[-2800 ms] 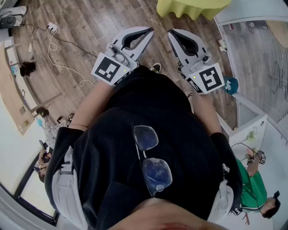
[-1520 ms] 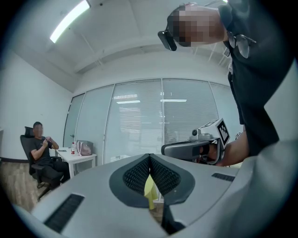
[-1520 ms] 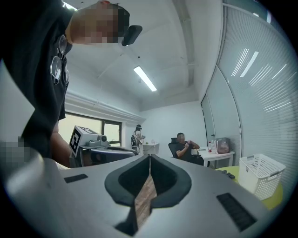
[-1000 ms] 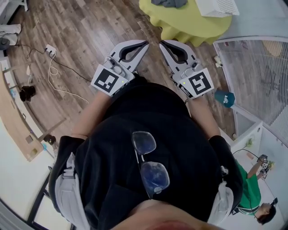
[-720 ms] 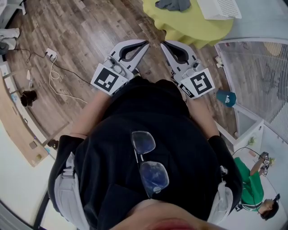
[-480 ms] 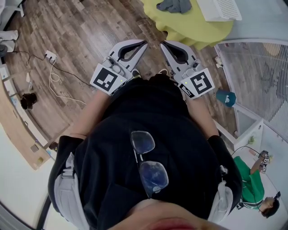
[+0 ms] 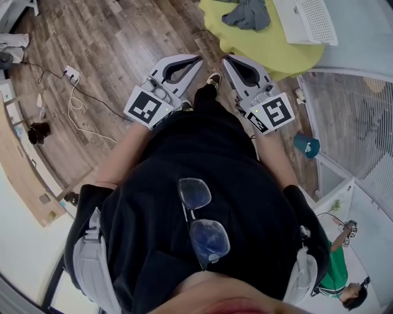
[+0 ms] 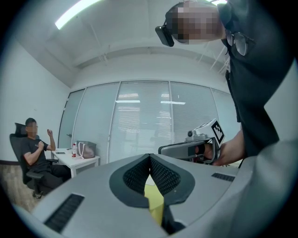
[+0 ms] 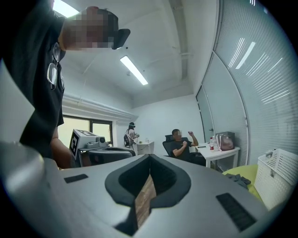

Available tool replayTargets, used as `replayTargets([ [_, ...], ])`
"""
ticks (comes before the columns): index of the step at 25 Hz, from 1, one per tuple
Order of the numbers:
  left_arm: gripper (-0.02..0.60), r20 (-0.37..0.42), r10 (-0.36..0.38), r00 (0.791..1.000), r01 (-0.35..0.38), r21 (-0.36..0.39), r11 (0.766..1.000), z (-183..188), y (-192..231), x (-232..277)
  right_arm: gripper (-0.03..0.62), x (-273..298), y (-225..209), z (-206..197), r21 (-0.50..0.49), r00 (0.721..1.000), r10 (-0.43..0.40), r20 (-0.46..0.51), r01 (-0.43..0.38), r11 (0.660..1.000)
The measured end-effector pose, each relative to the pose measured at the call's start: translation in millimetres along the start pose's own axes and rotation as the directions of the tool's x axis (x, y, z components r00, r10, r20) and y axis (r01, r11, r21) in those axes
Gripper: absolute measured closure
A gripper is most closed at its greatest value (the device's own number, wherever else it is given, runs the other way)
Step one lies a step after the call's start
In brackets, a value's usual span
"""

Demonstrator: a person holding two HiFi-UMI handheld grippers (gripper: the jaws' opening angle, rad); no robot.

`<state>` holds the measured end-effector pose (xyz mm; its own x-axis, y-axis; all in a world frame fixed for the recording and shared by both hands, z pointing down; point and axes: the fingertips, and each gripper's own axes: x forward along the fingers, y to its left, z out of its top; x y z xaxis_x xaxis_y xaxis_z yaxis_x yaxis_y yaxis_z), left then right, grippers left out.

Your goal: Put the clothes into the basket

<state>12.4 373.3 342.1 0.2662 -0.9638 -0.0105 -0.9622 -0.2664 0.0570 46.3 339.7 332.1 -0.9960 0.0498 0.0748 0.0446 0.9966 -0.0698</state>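
at the top of the head view, a grey garment (image 7: 247, 13) lies crumpled on a yellow-covered table (image 7: 270, 46), with a white basket (image 7: 307, 21) just beside it on the same cloth. the left gripper (image 7: 198, 60) and right gripper (image 7: 228, 60) are held side by side in front of the person's chest, over the wood floor (image 7: 116, 37), well short of the table. neither carries anything.

left gripper view: the jaws are closed tip to tip with nothing pinched between them. only a sliver of yellow cloth shows through the slot below the tips. the other gripper is level at the right, and a seated person (image 8: 35, 155) is far off at a desk.

right gripper view: the jaws are likewise pressed together and empty, with wood floor showing through the slot. the garment lies at the near edge of the yellow top, and the slotted basket wall rises at the far right.

judging from its folds, the garment is light, limp and not slippery. it should bunch and drape rather than hold any shape. a raised fold near its middle looks like the best place to pinch, so less cloth trails as it goes over the basket rim. the jaws must open first.
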Motion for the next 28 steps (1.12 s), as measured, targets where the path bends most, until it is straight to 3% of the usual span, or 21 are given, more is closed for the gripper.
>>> replayTargets([
  [9, 0.571, -0.05, 0.009, 0.999, -0.008, 0.027, 1.0, 6, 52, 55, 0.568, 34, -61, 13, -0.008, 0.999, 0.048, 0.008, -0.048, 0.999],
  [14, 0.571, -0.034, 0.014, 0.999, -0.014, 0.009, 1.0, 11, 75, 98, 0.568, 44, -107, 17, -0.006, 0.999, 0.038, 0.0, -0.038, 0.999],
  [28, 0.571, -0.058, -0.003, 0.998, 0.006, 0.04, 0.999, 12, 98, 200, 0.568, 33, -218, 24, -0.021, 1.0, -0.006, -0.005, 0.006, 1.0],
])
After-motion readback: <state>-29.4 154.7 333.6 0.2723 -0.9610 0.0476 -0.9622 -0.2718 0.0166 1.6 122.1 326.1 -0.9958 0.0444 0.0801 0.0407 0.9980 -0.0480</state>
